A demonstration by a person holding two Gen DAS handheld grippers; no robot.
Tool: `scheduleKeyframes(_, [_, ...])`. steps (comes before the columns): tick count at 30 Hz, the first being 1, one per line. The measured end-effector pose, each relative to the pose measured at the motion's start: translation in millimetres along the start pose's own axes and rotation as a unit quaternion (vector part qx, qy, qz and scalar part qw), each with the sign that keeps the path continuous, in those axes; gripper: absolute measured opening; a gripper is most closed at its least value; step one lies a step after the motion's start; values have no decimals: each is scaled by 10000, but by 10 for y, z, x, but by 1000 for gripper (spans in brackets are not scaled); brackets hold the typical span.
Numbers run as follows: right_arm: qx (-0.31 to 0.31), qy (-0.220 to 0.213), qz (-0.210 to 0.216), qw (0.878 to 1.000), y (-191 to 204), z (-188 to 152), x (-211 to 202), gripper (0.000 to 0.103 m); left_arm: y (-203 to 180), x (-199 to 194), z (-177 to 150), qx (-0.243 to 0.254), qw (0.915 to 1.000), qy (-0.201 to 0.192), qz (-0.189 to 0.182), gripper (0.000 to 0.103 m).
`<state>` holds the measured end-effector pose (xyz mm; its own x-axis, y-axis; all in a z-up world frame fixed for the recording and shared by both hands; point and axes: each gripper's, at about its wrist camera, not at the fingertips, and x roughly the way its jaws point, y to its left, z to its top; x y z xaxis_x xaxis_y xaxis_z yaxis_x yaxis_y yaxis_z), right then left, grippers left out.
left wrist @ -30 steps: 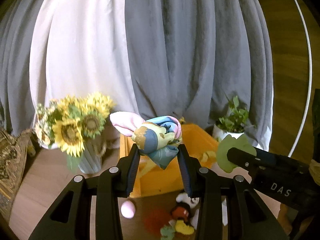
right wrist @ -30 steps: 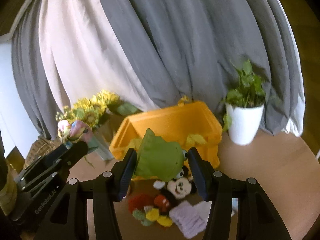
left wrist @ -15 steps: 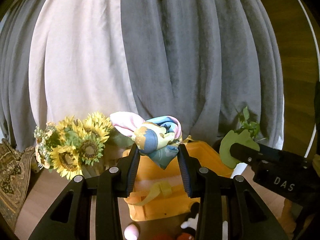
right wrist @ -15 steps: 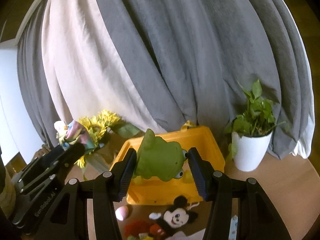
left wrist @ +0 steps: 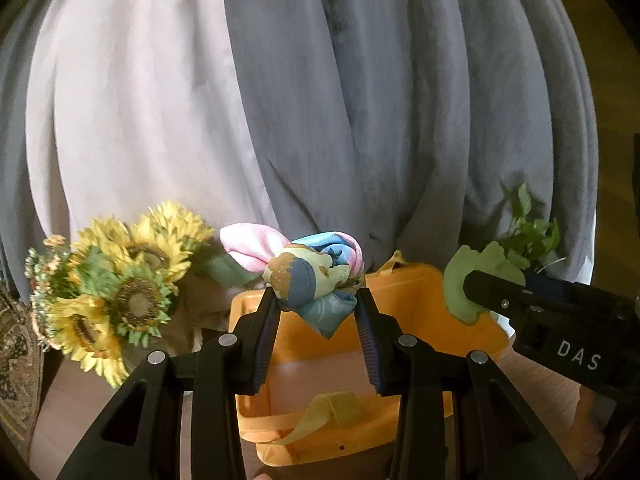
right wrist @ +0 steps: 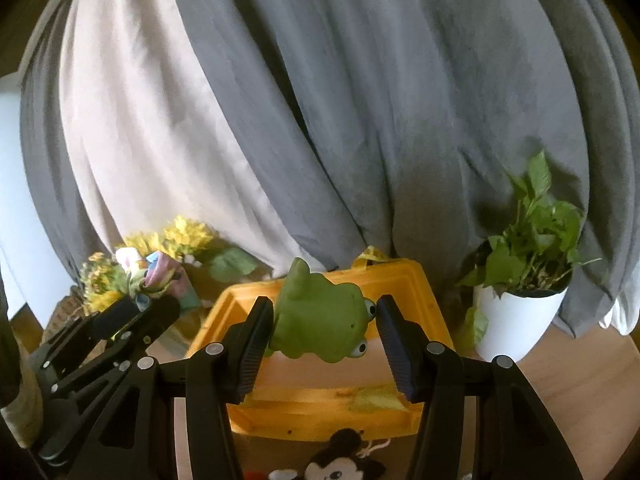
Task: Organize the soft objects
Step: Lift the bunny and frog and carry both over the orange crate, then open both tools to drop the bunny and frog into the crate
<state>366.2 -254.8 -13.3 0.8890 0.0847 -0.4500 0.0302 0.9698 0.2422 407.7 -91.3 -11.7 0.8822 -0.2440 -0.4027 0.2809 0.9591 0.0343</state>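
Note:
My left gripper is shut on a bunched multicoloured cloth and holds it in the air above the near side of the orange bin. My right gripper is shut on a green frog toy, held above the orange bin. The frog and right gripper also show at the right of the left wrist view. The left gripper with the cloth shows at the left of the right wrist view. A Mickey Mouse plush lies on the floor before the bin.
A sunflower bouquet stands left of the bin. A white potted plant stands to its right. Grey and white curtains hang behind. A yellow strap hangs over the bin's near edge. The floor is wood.
Both grippers rose and moved toward the bin with their loads still held. The floor toys have dropped almost out of view and the bin now sits under the fingers.

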Motion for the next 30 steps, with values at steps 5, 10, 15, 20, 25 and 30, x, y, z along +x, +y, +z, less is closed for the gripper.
scheduleKeyframes(5, [-2, 246, -80, 9997, -76, -29, 264, 55, 25, 269, -60, -2, 9997, 246, 2, 38])
scheduleKeyframes(10, [-6, 504, -89, 9987, -133, -82, 483, 55, 21, 516, -123, 14, 9984, 557, -41, 38])
scheduleKeyframes(15, [25, 742, -117, 9972, -195, -143, 667, 55, -8, 737, -218, 144, 9961, 874, -13, 38])
scheduleKeyframes(20, [25, 880, -173, 9960, -221, -192, 810, 55, -3, 855, -303, 81, 9941, 1079, 32, 43])
scheduleKeyframes(25, [-64, 842, -333, 9959, -230, -179, 827, 67, 21, 832, -333, 7, 9940, 1087, 103, 59])
scheduleKeyframes(30, [-74, 662, -438, 9968, -243, -145, 684, 67, 48, 683, -326, -63, 9949, 1003, 113, 67])
